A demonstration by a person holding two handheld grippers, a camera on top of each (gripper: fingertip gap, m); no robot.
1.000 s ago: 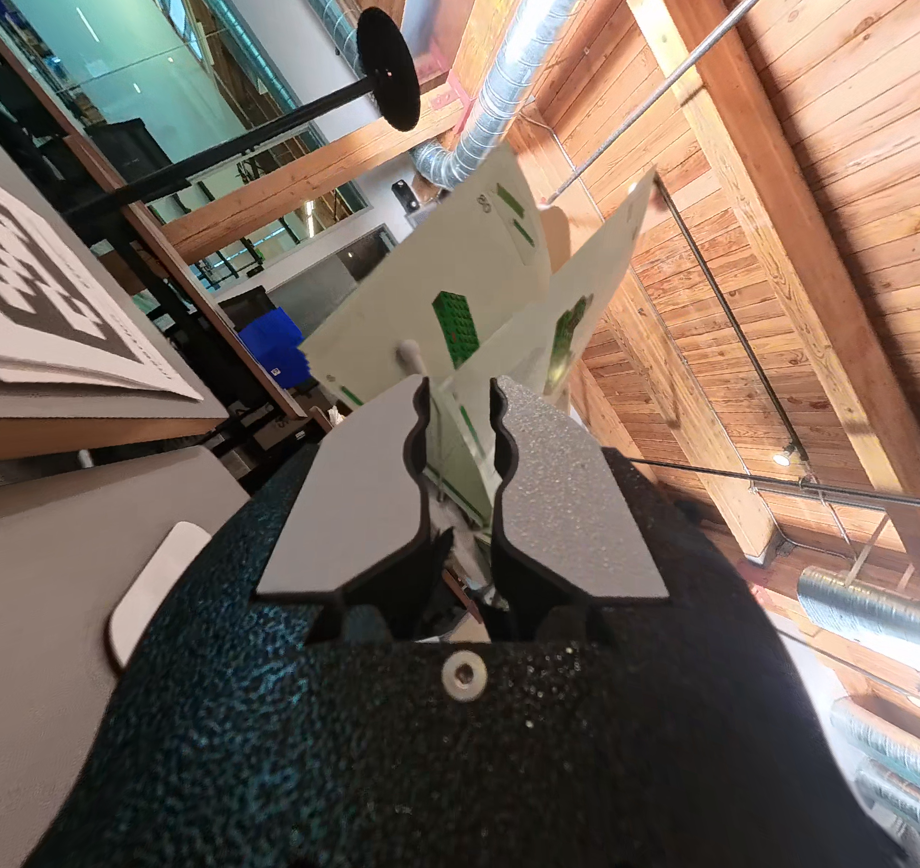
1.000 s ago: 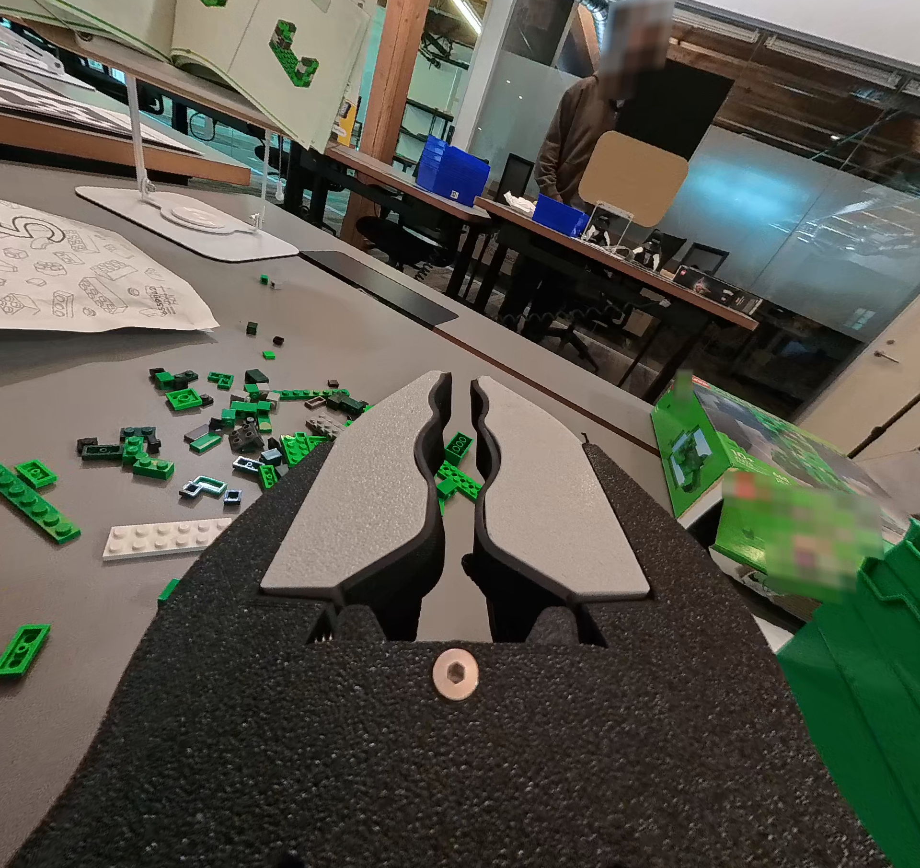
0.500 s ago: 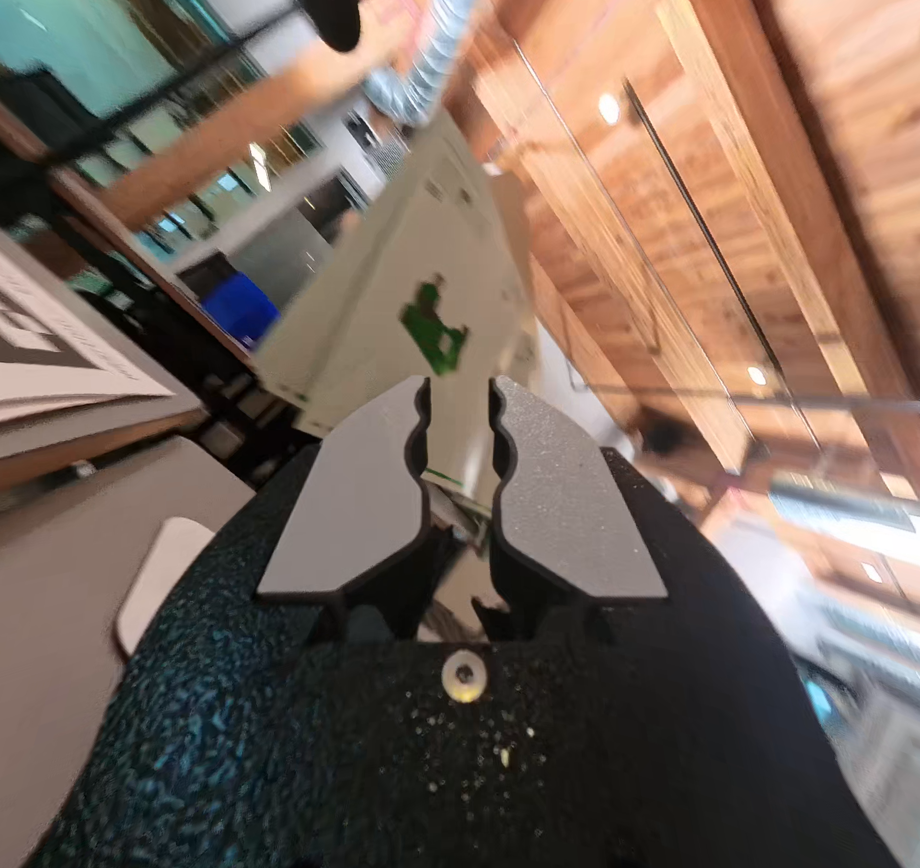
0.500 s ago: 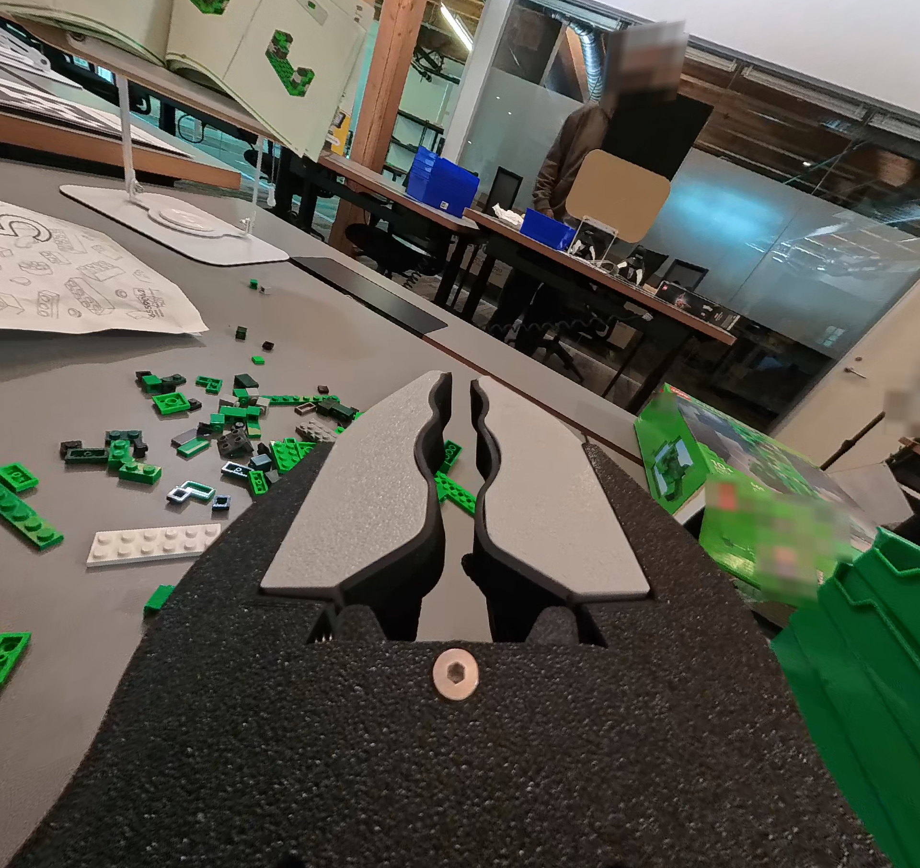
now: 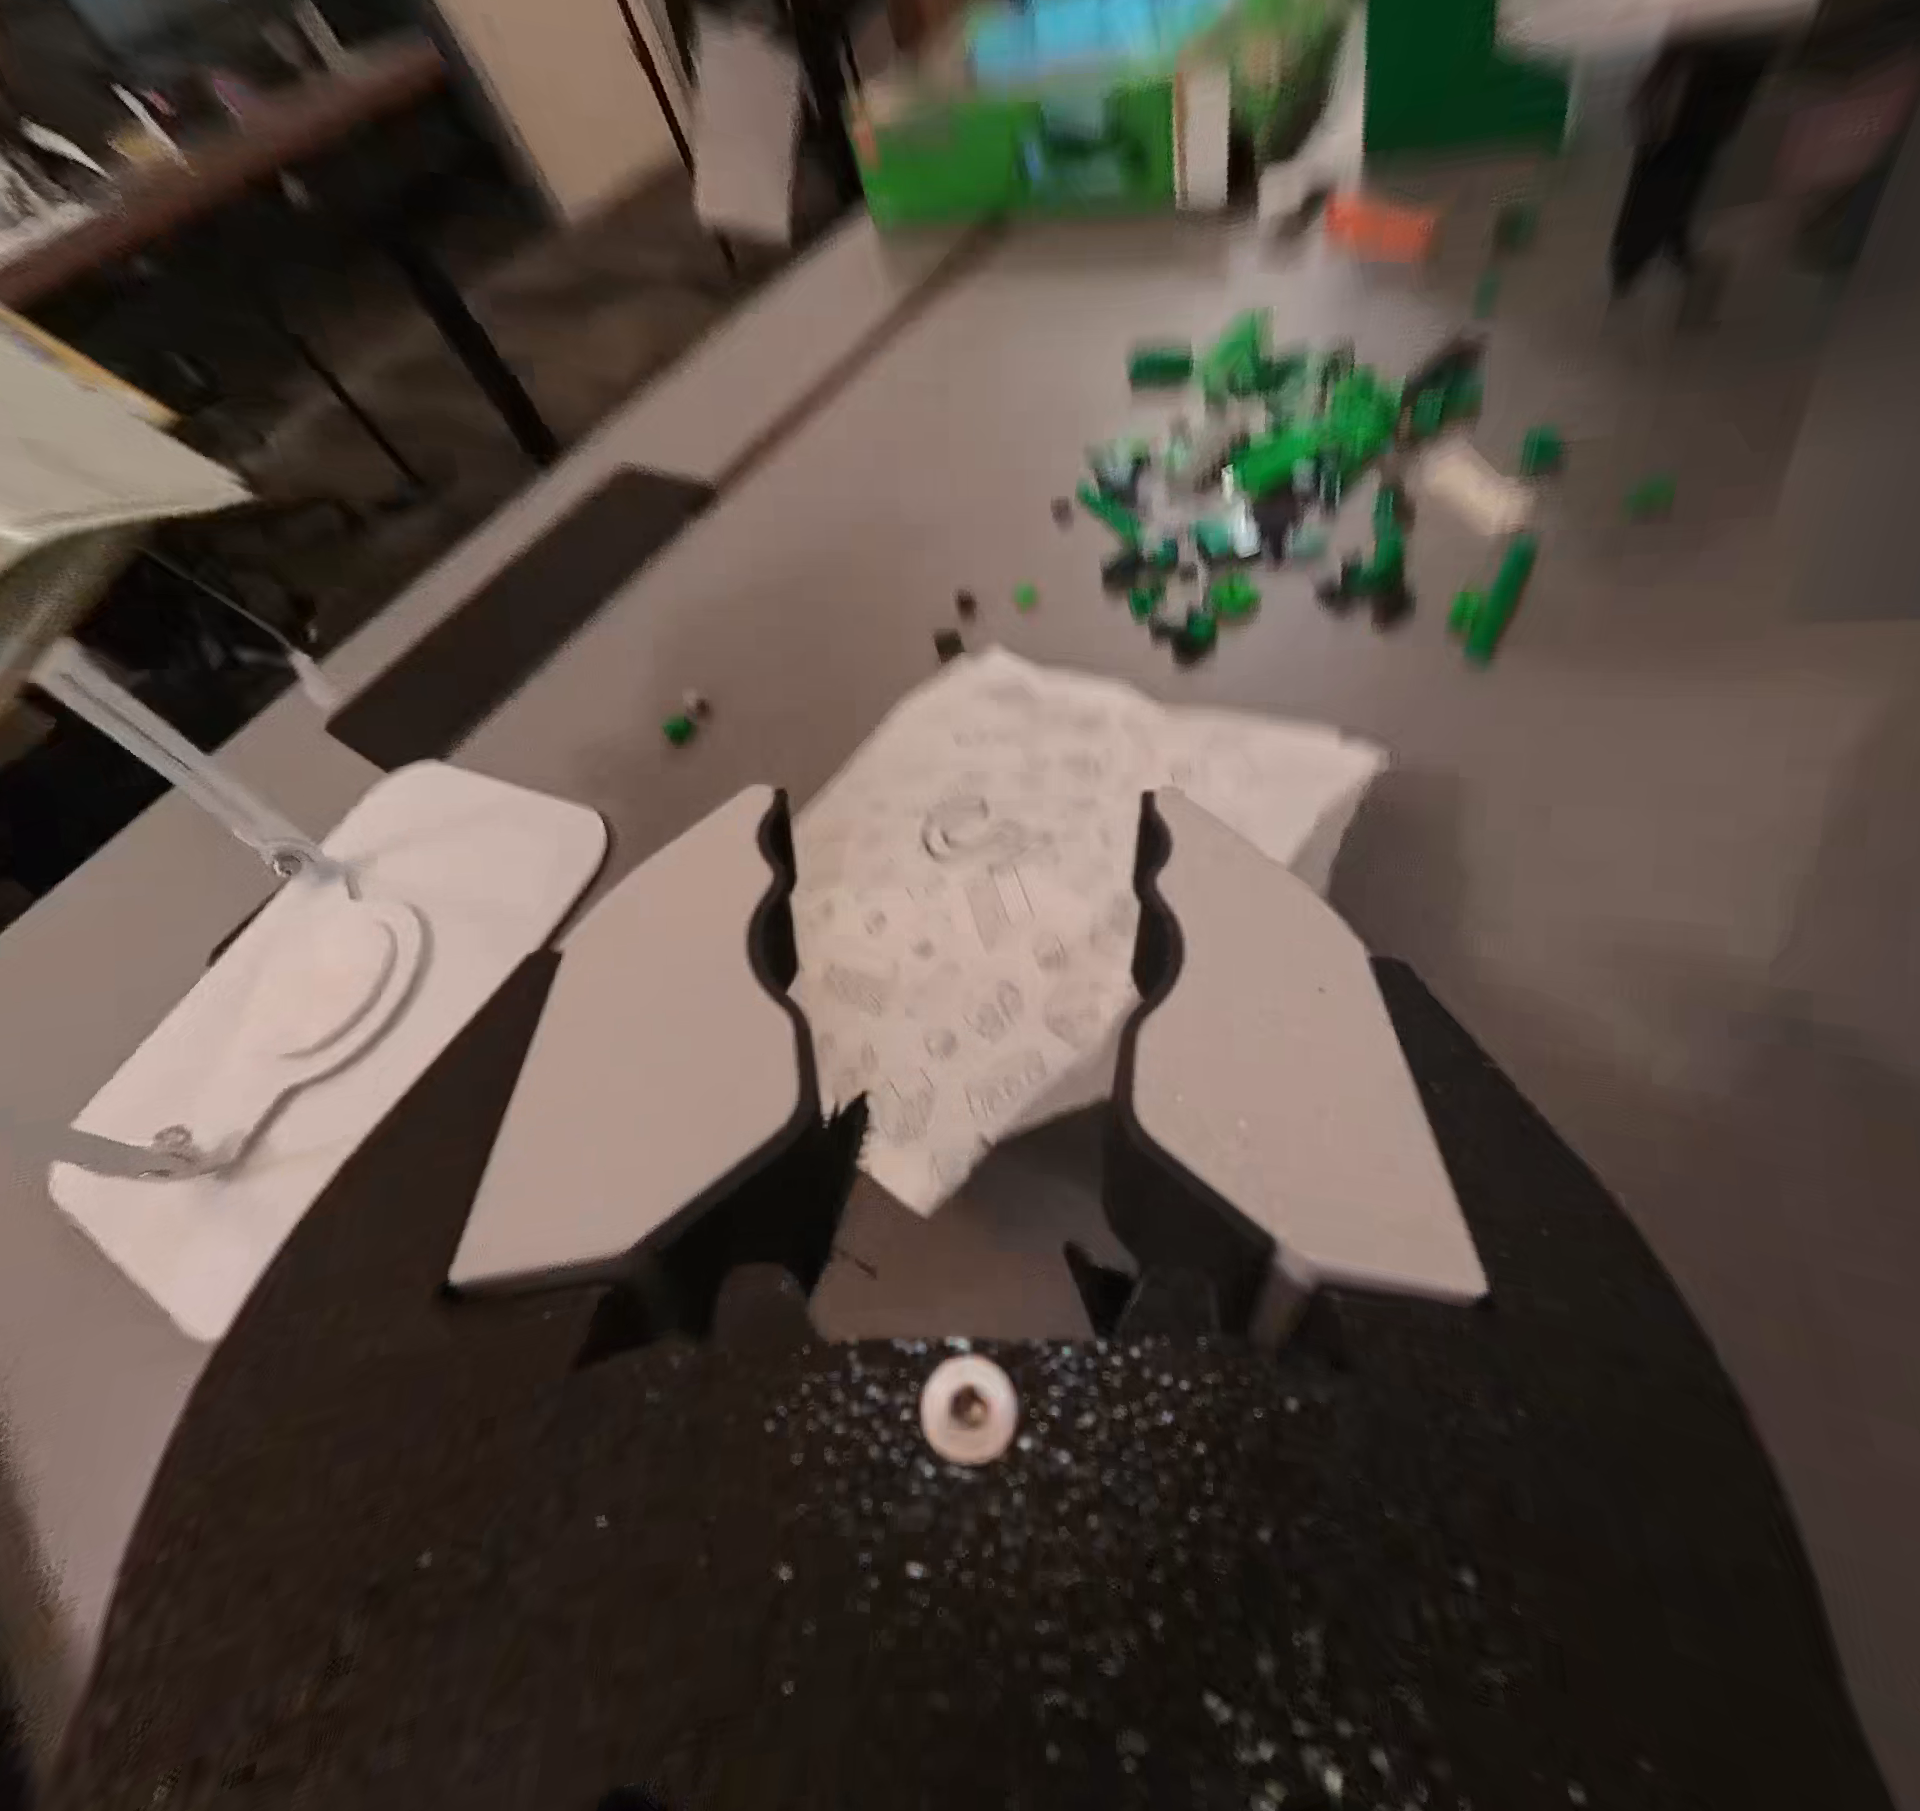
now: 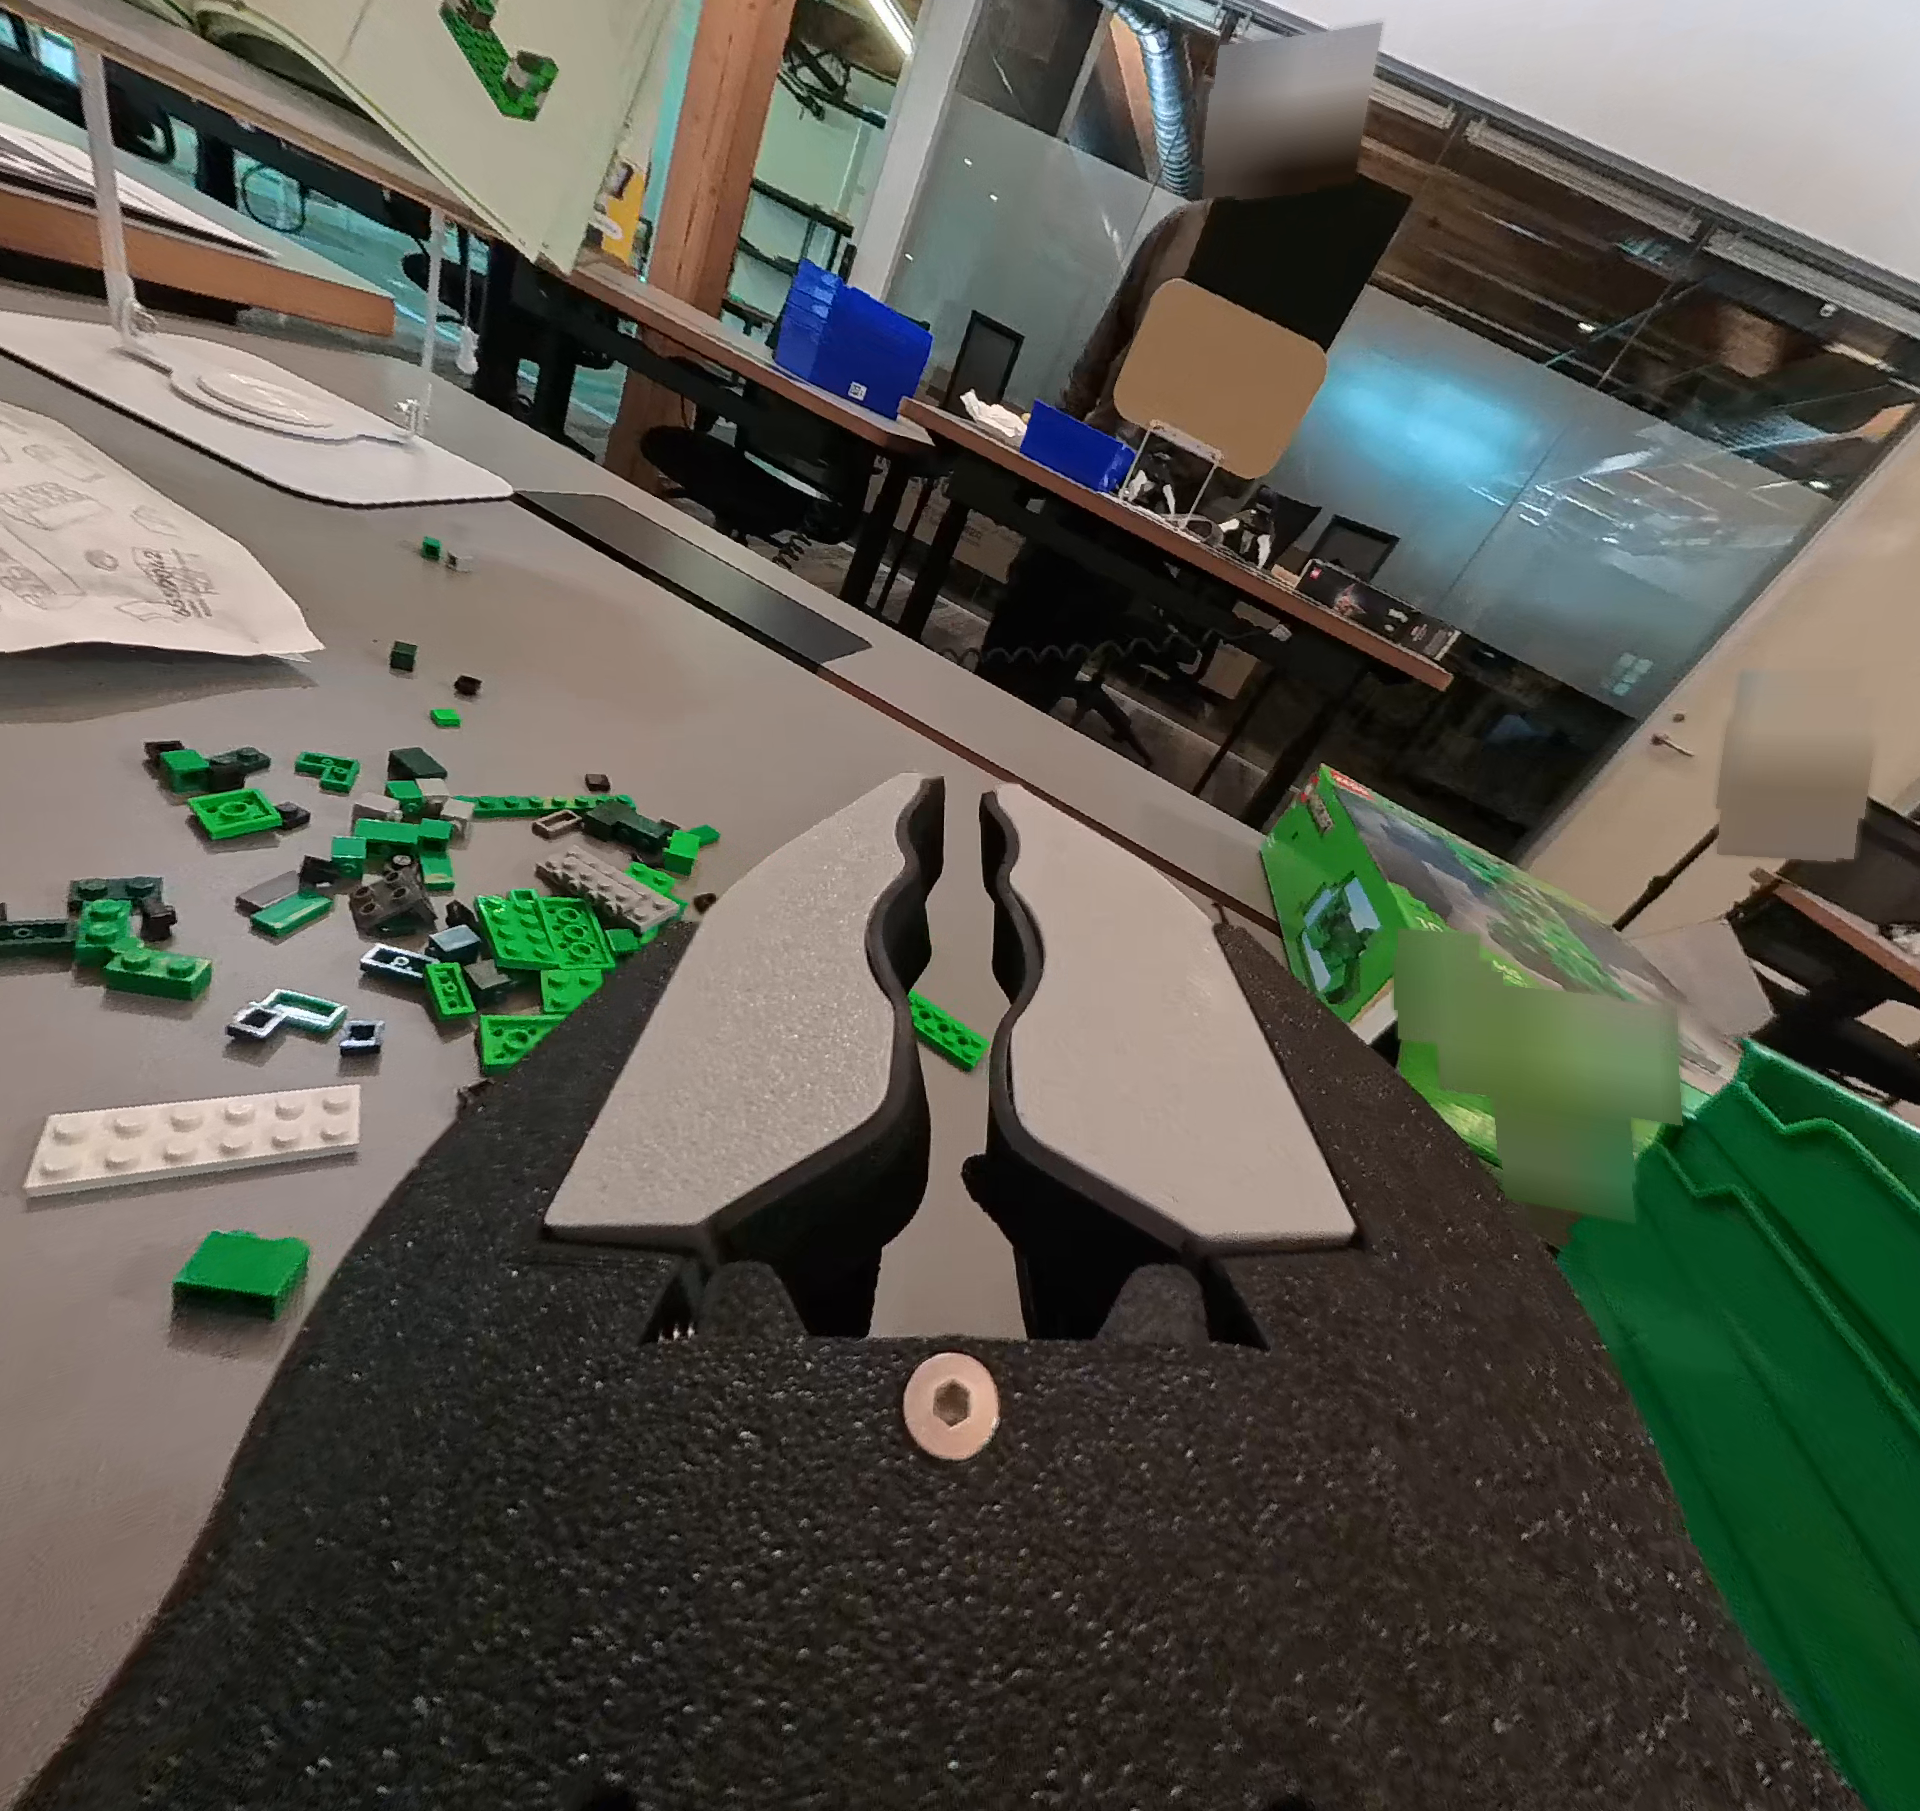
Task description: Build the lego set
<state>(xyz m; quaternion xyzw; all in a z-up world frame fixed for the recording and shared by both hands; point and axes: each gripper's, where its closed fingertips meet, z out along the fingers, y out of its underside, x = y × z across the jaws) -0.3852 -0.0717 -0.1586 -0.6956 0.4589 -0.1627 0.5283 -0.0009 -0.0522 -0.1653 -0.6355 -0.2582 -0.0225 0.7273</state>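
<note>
Several loose green, black and grey lego pieces (image 6: pixel 416 888) lie scattered on the grey table (image 6: pixel 644 681); they show blurred in the left wrist view (image 5: pixel 1278 494). A white plate (image 6: pixel 192 1138) lies at the front left. My left gripper (image 5: pixel 961 816) is open and empty above a white printed paper bag (image 5: pixel 966 909). My right gripper (image 6: pixel 961 805) is nearly shut and empty, just above the table beside the pile. The open instruction booklet (image 6: pixel 416 36) rests on a stand.
The stand's white base (image 5: pixel 312 982) is left of the left gripper. A green set box (image 6: pixel 1382 920) and a green bin (image 6: pixel 1766 1294) stand at the right. A person (image 6: pixel 1226 327) stands at desks behind. Blue bins (image 6: pixel 852 338) sit there. My right fingertips sit around 40 cm from my left ones. To reach the white plate (image 6: pixel 192 1138) in a straight line is about 15 cm for my right fingers, about 30 cm for my left. It is also in sight in the left wrist view (image 5: pixel 1485 486).
My left gripper has swung down from the booklet and ceiling to face the table, and its jaws have opened wide. My right gripper has drifted slightly; its jaws stay the same.
</note>
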